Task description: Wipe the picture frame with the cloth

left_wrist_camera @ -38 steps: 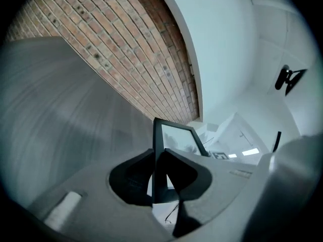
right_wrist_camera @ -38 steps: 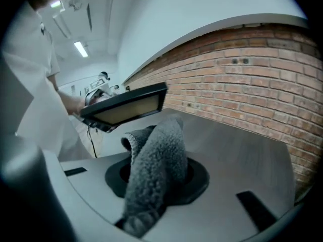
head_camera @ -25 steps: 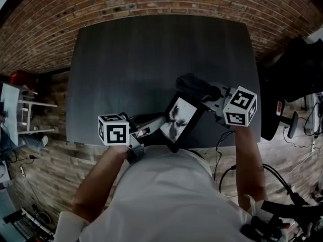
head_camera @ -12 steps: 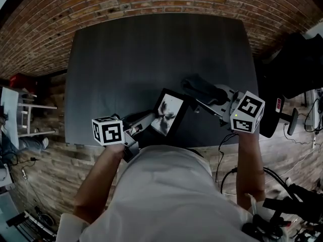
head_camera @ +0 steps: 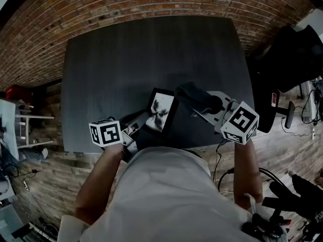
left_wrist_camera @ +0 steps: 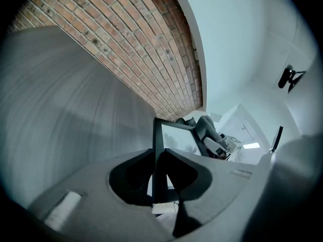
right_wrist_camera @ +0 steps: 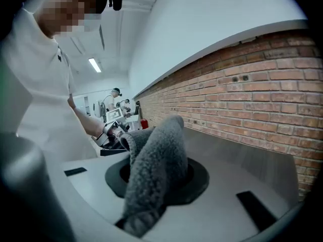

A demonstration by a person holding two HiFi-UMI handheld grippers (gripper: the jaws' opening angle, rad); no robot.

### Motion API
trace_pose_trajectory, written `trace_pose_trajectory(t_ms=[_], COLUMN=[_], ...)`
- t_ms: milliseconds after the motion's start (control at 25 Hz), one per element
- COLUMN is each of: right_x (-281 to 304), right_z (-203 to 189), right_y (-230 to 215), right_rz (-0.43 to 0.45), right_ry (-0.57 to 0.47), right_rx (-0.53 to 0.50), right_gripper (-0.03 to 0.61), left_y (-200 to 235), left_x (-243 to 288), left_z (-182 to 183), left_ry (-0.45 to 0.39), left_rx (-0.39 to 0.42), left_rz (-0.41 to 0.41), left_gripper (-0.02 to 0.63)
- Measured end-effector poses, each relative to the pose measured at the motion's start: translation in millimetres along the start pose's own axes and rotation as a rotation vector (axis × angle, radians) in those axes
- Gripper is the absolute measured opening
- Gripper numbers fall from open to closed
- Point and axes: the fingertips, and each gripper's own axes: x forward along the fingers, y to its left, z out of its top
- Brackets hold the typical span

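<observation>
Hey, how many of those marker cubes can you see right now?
2. One marker cube rides the left tongs, left of the picture frame; the other rides the right tongs, to its right. None seems hidden.

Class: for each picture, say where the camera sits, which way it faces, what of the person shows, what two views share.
Head view: on the head, facing steeply down at the dark grey table; white shirt and forearms show.
Left gripper view: on the left gripper, along jaws shut on the black picture frame, toward brick wall.
Right gripper view: on the right gripper, past the grey fleecy cloth in its jaws, toward the shirt.
Shared: frame and cloth, head and left gripper views.
</observation>
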Motion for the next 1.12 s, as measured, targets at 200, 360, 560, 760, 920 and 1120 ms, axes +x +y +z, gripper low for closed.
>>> trace_pose_trajectory(t_ms=[200, 360, 560, 760, 920, 1120], right_x=[14.3, 25.4, 37.2, 39.1, 44.5, 68.8], right_z=[-7.9, -16.6, -20.2, -0.8, 10.1, -1.4], right_y=[37.3, 76.2, 107.4, 67.2, 27.0, 49.2], right_rz=[0.056, 0.123, 0.160, -0.013, -0.156, -0.126], right_ry=[0.024, 0.057, 0.116, 0.172, 0.203, 0.295], right_rx=[-0.010, -0.022, -0.067, -0.143, -0.167, -0.188], right_gripper=[0.080, 0.080, 0.080, 0.080, 0.080, 0.080], left_y=[0.9, 8.1, 19.2, 18.9, 17.3, 28.7], left_x=[0.7, -4.0, -16.5, -27.9, -36.4, -53.8], left_z=[8.4, 15.0, 19.0, 19.8, 15.4, 15.4], left_ry=[-0.023, -0.051, -0.079, -0.068, -0.055, -0.076], left_rx=[-0.001, -0.007, 0.034, 0.118, 0.171, 0.218], left_rz=[0.017, 0.044, 0.099, 0.129, 0.133, 0.182], left_gripper=[0.077, 0.077, 0.077, 0.075, 0.076, 0.077])
